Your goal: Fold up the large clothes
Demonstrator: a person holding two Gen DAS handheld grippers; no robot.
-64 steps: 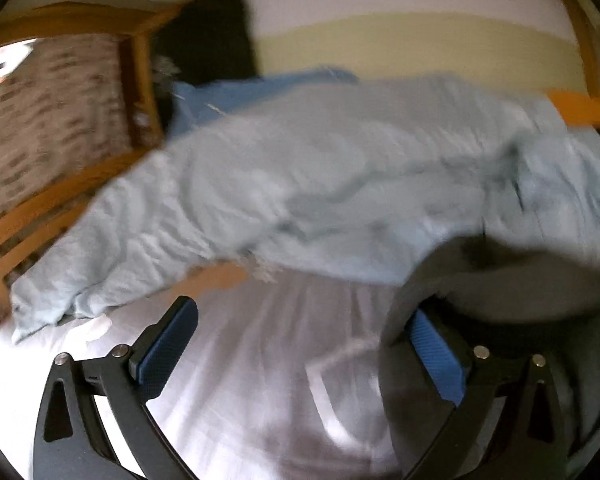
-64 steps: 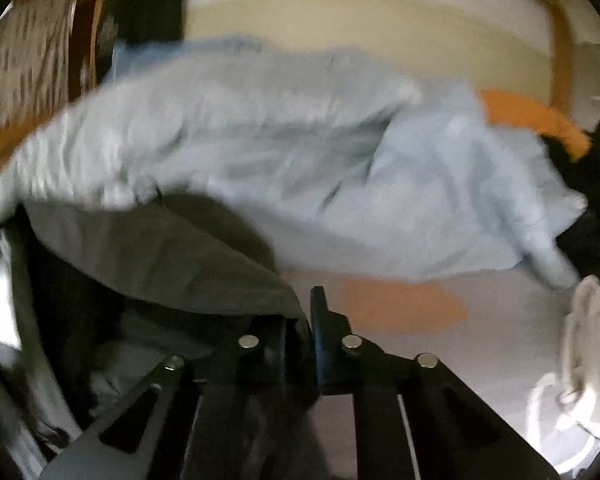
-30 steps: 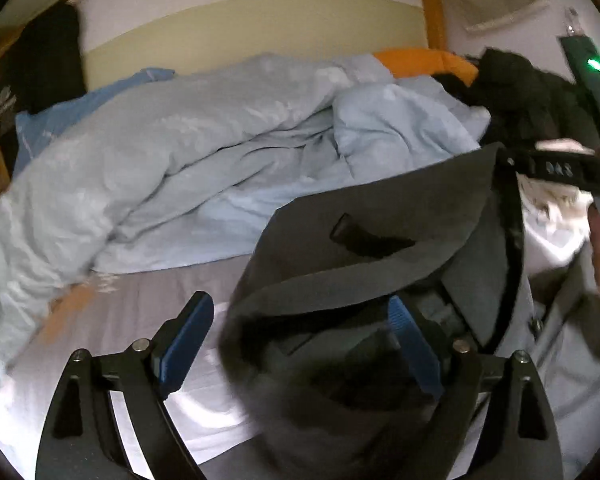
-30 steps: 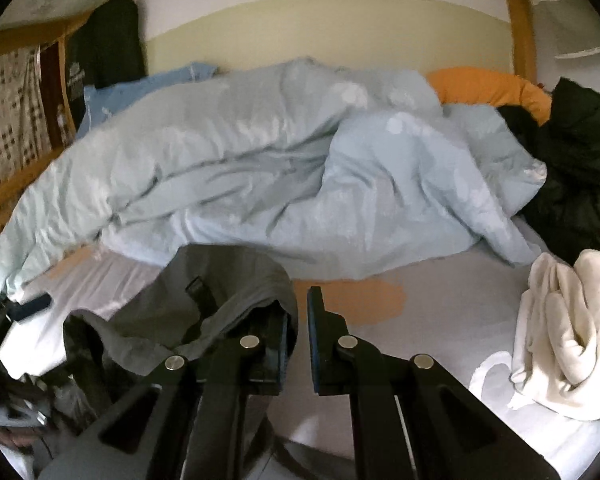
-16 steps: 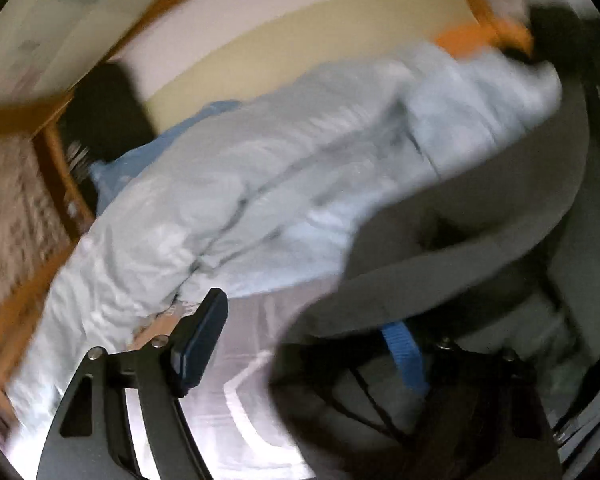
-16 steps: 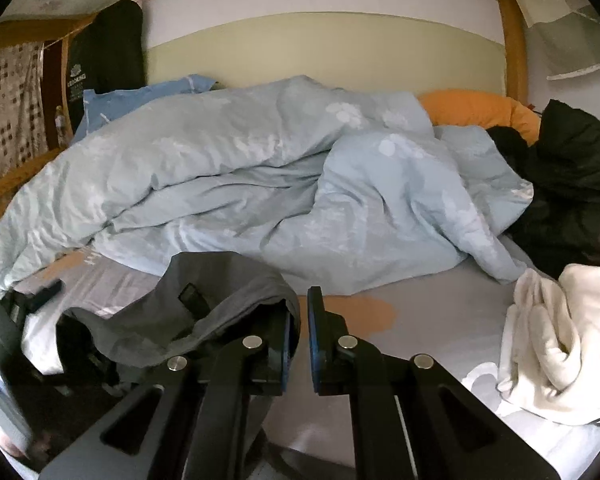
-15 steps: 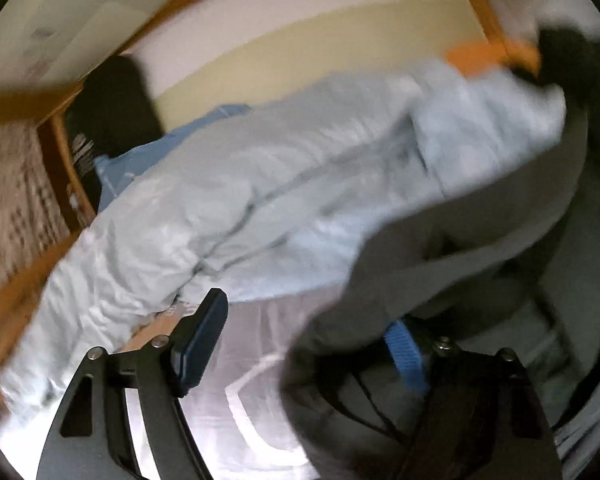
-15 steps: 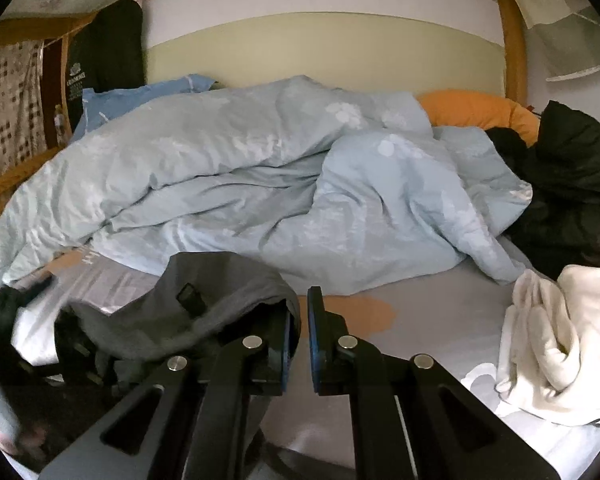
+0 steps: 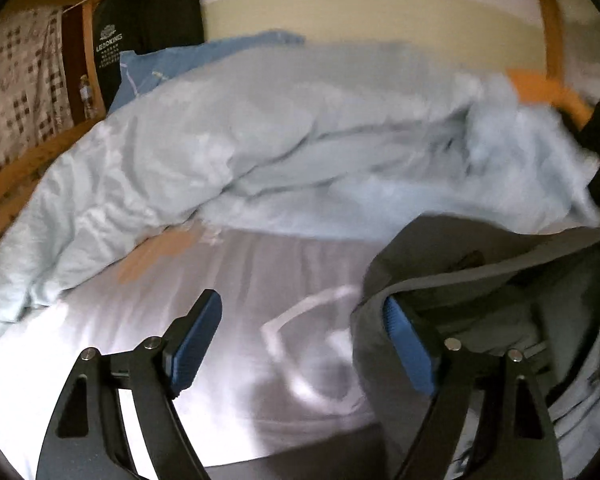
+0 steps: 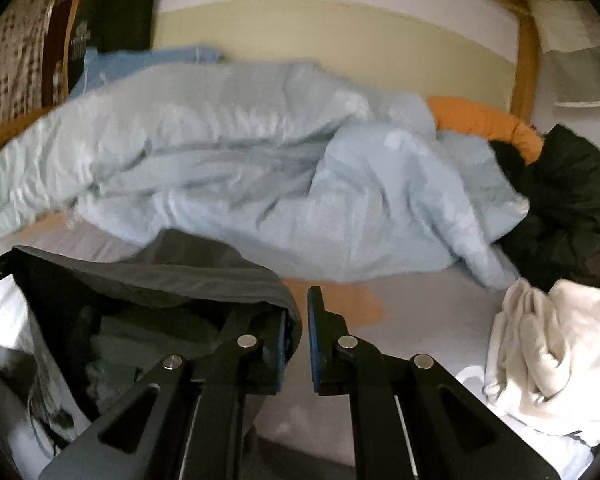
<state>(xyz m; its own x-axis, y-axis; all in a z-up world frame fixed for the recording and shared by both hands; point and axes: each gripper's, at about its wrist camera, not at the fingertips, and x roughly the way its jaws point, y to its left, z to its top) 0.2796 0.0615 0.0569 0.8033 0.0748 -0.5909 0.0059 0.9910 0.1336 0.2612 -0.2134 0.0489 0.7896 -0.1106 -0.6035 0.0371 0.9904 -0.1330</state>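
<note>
We hold 1 gray garment [image 10: 172, 276] over the bed sheet [image 9: 236, 280], in front of the light blue blanket [image 10: 260, 168]. Our right gripper [image 10: 298, 336] has its jaws pinched on the gray cloth's edge. Our left gripper [image 9: 300, 340] is opening its jaws wide, and nothing is between them; the gray cloth only hangs over its right finger. The garment looks bunched up, with no neat fold yet, so we think almost all the folding is left. A white cloth [image 10: 540, 344] and a black jacket [image 10: 572, 200] wait on the right.
</note>
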